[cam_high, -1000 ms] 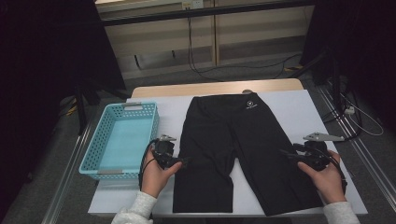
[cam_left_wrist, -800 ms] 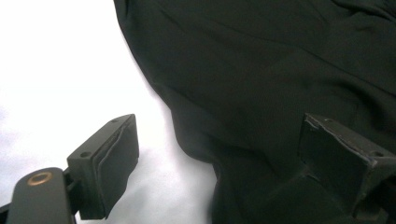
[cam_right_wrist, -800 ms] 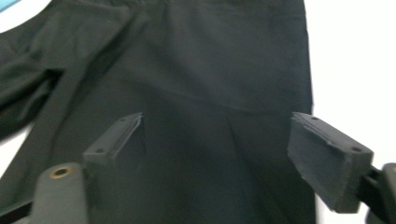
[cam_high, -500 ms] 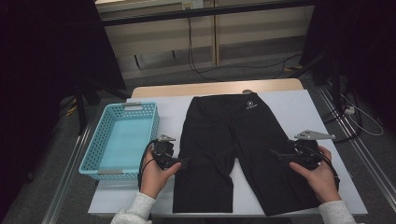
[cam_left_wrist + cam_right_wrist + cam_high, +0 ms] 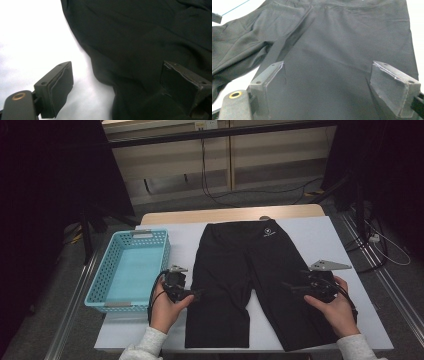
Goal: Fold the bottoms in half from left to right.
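While spread flat between both tongs for an easy fold, black shorts (image 5: pixel 250 285): left tongs (image 5: pixel 197 294) spread at the hem edge, right tongs (image 5: pixel 291 287) just opened, empty, over the other leg.

Left tool (image 5: pixel 197 293): held in the left hand (image 5: pixel 164 306) at near left, jaws wide apart, nothing pinched. Right tool (image 5: pixel 292 287): held in the right hand (image 5: pixel 336 309) at near right, jaws just opened wide, nothing pinched.
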The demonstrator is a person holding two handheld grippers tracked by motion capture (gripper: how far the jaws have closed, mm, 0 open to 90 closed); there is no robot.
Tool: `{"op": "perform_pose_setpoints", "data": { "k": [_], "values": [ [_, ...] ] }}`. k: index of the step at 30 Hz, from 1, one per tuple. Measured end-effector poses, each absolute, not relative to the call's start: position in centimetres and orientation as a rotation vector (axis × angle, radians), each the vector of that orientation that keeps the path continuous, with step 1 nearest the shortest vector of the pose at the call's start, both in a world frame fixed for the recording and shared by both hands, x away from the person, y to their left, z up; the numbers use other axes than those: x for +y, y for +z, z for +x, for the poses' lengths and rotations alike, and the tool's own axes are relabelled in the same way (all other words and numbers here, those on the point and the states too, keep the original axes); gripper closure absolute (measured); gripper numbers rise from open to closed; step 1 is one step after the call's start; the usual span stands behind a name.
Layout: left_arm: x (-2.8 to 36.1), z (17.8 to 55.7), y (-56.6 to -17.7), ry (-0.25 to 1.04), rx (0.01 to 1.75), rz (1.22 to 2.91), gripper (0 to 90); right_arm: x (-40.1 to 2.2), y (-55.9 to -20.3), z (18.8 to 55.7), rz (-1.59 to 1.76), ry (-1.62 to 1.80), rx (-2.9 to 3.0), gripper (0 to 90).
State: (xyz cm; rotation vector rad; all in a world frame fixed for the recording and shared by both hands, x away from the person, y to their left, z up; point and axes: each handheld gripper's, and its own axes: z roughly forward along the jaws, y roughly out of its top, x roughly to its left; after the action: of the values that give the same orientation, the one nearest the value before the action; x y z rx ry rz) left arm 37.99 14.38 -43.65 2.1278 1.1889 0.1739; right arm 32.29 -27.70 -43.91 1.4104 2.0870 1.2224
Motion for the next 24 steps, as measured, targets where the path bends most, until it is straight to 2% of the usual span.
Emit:
{"op": "perform_pose_setpoints", "data": {
  "k": [15, 24],
  "values": [
    [14.3, 37.9, -44.6, 0.219, 1.197, 2.169, 12.7, -26.0, -44.0, 32.5, 1.338, 1.240, 2.154, 14.0],
    [14.1, 37.5, -44.5, 0.296, 1.188, 2.207, 27.6, -25.8, -44.1, 32.5, 1.330, 1.263, 2.155, 14.0]
  ]
}}
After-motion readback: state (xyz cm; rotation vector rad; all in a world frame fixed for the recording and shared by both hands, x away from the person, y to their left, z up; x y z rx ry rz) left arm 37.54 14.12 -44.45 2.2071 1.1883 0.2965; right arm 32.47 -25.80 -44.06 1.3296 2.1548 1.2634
